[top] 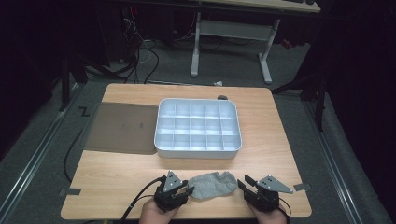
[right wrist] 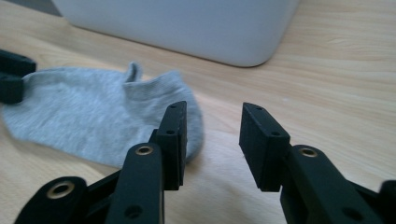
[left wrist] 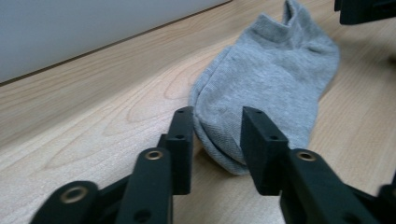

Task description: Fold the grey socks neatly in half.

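A grey ankle sock [top: 212,184] lies flat on the wooden table [top: 280,154] near its front edge, between my two grippers. My left gripper [top: 188,191] sits at the sock's left end. In the left gripper view its jaws stand open [left wrist: 218,116] with the sock's [left wrist: 275,79] toe end lying between the tips. My right gripper [top: 243,182] is at the sock's right end, open [right wrist: 212,109]. In the right gripper view the sock's [right wrist: 93,116] cuff end lies by the left fingertip [right wrist: 173,126], and bare wood shows in the gap.
A white tray [top: 198,151] with several empty compartments stands in the middle of the table, behind the sock. A flat, grey, see-through lid [top: 122,128] lies to its left. A small dark object [top: 222,98] rests at the far edge. A person's hands hold both grippers at the front edge.
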The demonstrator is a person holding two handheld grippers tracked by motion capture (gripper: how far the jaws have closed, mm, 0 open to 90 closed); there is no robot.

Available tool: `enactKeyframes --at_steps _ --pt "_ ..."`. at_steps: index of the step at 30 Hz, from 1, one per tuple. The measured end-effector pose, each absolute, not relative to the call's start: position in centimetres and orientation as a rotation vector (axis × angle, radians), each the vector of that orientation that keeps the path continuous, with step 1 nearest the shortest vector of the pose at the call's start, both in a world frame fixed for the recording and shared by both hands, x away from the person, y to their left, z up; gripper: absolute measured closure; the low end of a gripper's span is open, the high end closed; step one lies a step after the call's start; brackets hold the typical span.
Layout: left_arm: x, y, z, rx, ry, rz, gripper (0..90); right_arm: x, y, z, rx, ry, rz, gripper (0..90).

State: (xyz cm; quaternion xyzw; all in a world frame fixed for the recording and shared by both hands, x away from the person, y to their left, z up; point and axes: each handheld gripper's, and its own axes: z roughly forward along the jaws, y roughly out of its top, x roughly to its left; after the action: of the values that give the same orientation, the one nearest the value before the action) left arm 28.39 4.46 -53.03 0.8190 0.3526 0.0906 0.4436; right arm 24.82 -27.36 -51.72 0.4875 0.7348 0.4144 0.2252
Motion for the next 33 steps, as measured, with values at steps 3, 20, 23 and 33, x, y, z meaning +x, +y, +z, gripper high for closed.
enactKeyframes --at_steps 3,20,23,33 --pt "28.6 4.5 -53.1 2.038 0.883 0.246 77.9 25.0 -26.7 -52.0 1.340 2.061 1.139 60.7" --pt "29.1 6.1 -53.0 2.030 0.906 0.244 86.8 25.7 -23.6 -52.9 1.417 2.207 1.097 46.1" --pt "29.1 6.3 -53.0 2.030 0.907 0.248 86.7 25.1 -23.4 -52.7 1.414 2.197 1.100 45.9" --pt "29.0 6.2 -53.0 2.035 0.886 0.245 86.3 24.4 -22.5 -51.3 1.321 2.081 1.127 56.3"
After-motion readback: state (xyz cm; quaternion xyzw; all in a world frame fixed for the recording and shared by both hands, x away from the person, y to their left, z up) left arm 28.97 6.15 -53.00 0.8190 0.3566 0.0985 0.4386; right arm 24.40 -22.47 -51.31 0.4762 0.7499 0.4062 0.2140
